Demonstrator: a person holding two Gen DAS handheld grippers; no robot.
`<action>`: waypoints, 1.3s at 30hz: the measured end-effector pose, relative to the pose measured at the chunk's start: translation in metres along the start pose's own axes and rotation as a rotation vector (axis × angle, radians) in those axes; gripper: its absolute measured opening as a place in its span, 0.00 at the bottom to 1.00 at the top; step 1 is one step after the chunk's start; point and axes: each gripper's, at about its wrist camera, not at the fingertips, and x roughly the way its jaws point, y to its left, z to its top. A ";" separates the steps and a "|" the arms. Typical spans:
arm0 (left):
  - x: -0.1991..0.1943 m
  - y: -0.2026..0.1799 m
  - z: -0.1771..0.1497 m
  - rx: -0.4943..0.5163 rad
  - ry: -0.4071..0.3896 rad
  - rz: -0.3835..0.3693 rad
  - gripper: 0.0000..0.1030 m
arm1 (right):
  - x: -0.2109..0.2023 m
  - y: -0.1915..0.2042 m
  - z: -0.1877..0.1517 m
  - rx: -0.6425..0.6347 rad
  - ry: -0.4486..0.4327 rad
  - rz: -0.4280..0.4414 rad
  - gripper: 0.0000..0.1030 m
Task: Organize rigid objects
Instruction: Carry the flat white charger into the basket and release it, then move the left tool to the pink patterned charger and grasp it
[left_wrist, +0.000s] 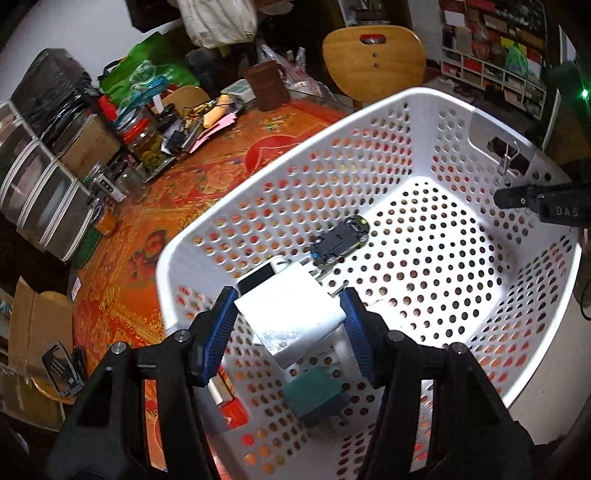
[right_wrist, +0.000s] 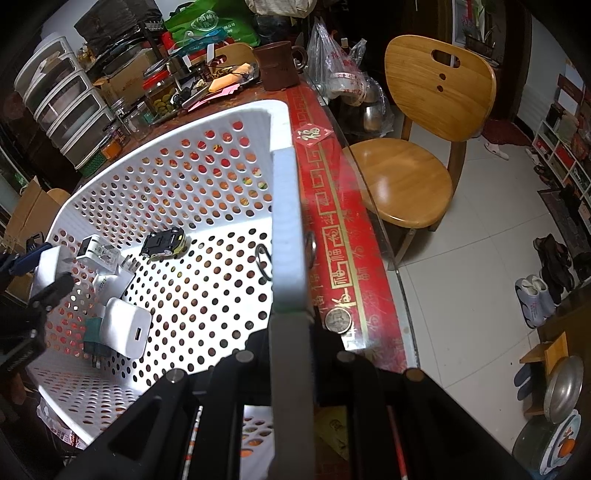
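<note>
Left gripper fingers clamp white charger over basket near corner, long axis tilted. Right gripper pinches basket rim. Floor centre open beyond toy car.

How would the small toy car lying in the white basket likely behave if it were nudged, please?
The toy car looks rigid and light. It seems to lie wheels-up, so it would probably slide on the basket floor rather than roll, perhaps catching on the holes.
</note>
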 end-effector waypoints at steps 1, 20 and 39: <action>0.003 -0.004 0.001 0.008 0.005 0.002 0.53 | 0.000 0.000 0.000 -0.001 0.000 0.000 0.11; 0.002 -0.016 0.002 0.088 -0.044 0.035 0.89 | 0.001 0.001 -0.001 -0.007 -0.001 0.004 0.12; 0.050 0.208 -0.147 -0.588 0.067 0.091 0.98 | 0.001 0.003 -0.002 -0.005 -0.002 -0.006 0.12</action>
